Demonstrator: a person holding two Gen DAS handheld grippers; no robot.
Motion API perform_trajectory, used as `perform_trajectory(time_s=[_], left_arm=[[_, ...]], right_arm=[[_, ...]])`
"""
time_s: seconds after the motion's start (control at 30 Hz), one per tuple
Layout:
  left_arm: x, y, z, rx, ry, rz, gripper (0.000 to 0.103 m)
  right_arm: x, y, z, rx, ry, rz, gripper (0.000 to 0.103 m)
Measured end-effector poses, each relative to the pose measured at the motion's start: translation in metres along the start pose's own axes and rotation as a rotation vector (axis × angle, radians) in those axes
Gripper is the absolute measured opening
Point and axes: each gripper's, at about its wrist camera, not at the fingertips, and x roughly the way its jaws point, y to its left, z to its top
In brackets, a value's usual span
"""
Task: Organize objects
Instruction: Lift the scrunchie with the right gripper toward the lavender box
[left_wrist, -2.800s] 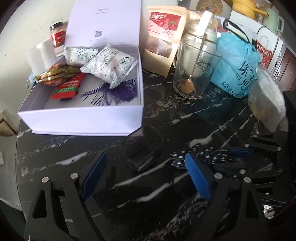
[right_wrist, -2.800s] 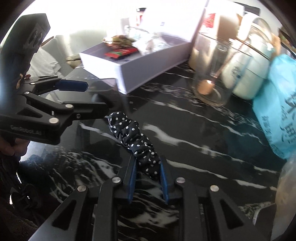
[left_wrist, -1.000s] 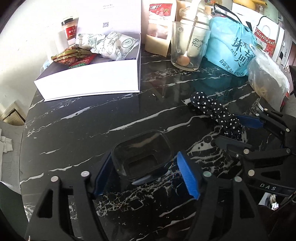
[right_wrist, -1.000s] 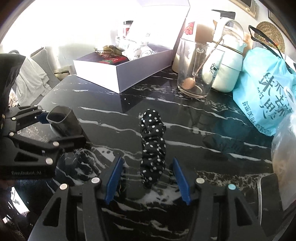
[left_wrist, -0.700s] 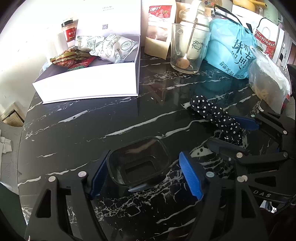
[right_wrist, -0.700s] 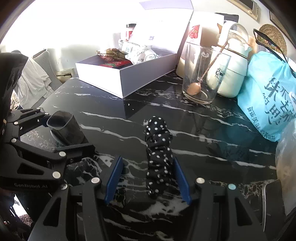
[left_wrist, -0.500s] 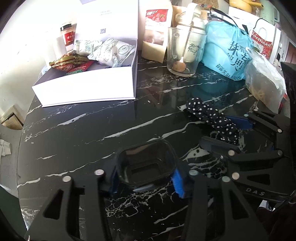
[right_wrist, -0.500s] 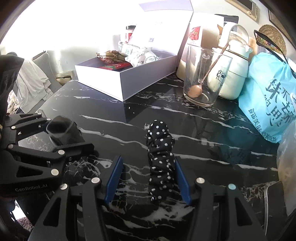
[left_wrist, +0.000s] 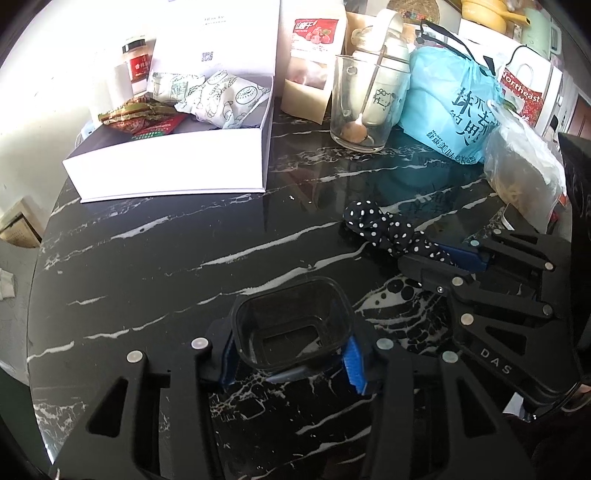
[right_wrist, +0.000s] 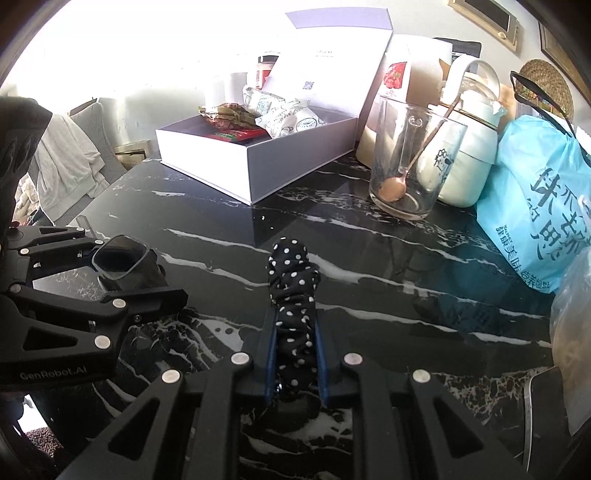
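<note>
A small dark see-through container (left_wrist: 291, 325) stands on the black marble table (left_wrist: 155, 251), and my left gripper (left_wrist: 291, 356) is shut on its two sides. In the right wrist view the same container (right_wrist: 123, 266) sits at the left between those black fingers. A black scrunchie with white dots (right_wrist: 295, 295) lies lengthwise on the table, and my right gripper (right_wrist: 295, 354) is shut on its near end. From the left wrist view the scrunchie (left_wrist: 380, 225) runs into that gripper at the right.
An open white box (left_wrist: 173, 162) with snack packets stands at the back left. Behind the centre are a glass beaker with a spoon (left_wrist: 360, 110), a white jug (right_wrist: 465, 155), a paper snack pouch (left_wrist: 312, 62), a blue plastic bag (left_wrist: 450, 110) and a clear bag (left_wrist: 524, 173).
My left gripper closed onto the dark container. My right gripper closed on the near end of the dotted scrunchie. Neither hand shifted much.
</note>
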Motion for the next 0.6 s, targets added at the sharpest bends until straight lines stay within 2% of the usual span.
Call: perform_trajectory(time_s=[0.13, 0.6], left_arm=[[-0.005, 0.003, 0.0, -0.02, 0.012, -0.034, 0.044], [-0.055, 0.008, 0.002, -0.003, -0.046, 0.033, 0.044]], right_arm=[[-0.007, 0.001, -0.001, -0.001, -0.017, -0.011, 0.016], [-0.044, 0.008, 0.002, 0.004, -0.038, 0.042, 0.016]])
